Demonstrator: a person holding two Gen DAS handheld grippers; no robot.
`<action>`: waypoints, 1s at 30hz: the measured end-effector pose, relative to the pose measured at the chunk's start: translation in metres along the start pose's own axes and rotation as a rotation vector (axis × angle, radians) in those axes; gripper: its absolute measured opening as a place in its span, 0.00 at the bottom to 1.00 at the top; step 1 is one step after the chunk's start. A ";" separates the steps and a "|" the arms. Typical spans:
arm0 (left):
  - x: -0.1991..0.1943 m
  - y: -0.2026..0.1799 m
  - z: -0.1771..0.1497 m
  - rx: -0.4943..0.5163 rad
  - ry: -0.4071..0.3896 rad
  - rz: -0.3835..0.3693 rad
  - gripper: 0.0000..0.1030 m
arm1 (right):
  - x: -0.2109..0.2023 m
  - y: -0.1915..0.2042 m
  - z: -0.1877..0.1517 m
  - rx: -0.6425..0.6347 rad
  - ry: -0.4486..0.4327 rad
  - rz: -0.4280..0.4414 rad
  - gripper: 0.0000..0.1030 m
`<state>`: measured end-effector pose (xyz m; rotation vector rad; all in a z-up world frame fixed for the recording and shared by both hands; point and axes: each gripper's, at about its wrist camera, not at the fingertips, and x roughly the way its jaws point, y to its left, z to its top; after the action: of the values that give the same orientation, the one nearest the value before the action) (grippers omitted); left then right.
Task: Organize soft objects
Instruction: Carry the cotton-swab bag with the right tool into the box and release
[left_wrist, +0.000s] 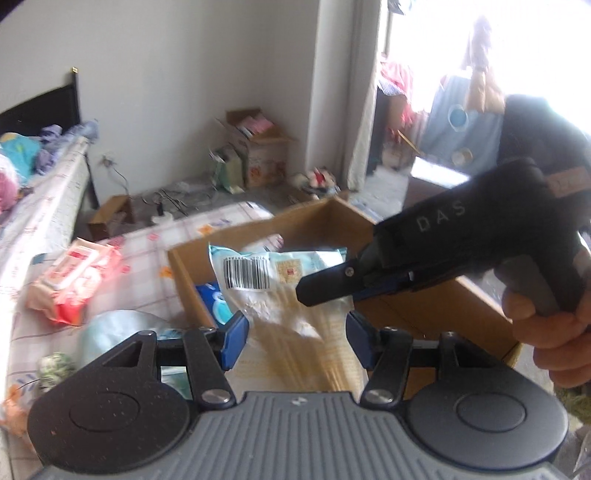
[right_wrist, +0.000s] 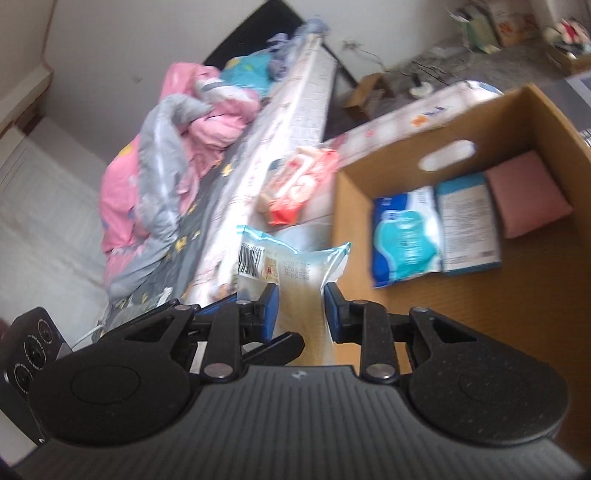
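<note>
A soft tissue pack (left_wrist: 284, 295) with a barcode and light blue ends stands between the blue pads of my left gripper (left_wrist: 293, 341), which is shut on it. My right gripper (right_wrist: 300, 312) is shut on the same pack (right_wrist: 291, 269) from the right side; it shows in the left wrist view (left_wrist: 325, 288) with its fingers on the pack's upper right. The pack hangs over the edge of an open cardboard box (right_wrist: 436, 136). In the box lie a blue wipes pack (right_wrist: 406, 236), a white-and-blue pack (right_wrist: 469, 229) and a pink cushion (right_wrist: 528, 199).
A red-and-white wipes pack (left_wrist: 74, 284) lies on the patterned tablecloth (left_wrist: 140, 251) left of the box. A light blue pack (left_wrist: 114, 332) and a small green-white item (left_wrist: 55, 365) lie nearer me. A bed with pink and grey bedding (right_wrist: 166, 166) is on the left.
</note>
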<state>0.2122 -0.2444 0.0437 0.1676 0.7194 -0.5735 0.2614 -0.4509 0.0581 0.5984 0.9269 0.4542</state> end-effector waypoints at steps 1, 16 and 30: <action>0.012 -0.002 0.000 0.002 0.025 -0.002 0.57 | 0.005 -0.014 0.003 0.021 0.009 -0.011 0.25; -0.002 0.038 -0.024 0.004 0.046 0.130 0.77 | 0.132 -0.114 0.000 0.139 0.233 -0.152 0.25; -0.079 0.080 -0.093 -0.102 0.032 0.230 0.84 | 0.098 -0.052 -0.060 -0.206 0.366 -0.333 0.63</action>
<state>0.1550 -0.1119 0.0231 0.1628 0.7474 -0.3143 0.2685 -0.4144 -0.0626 0.1658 1.2842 0.3569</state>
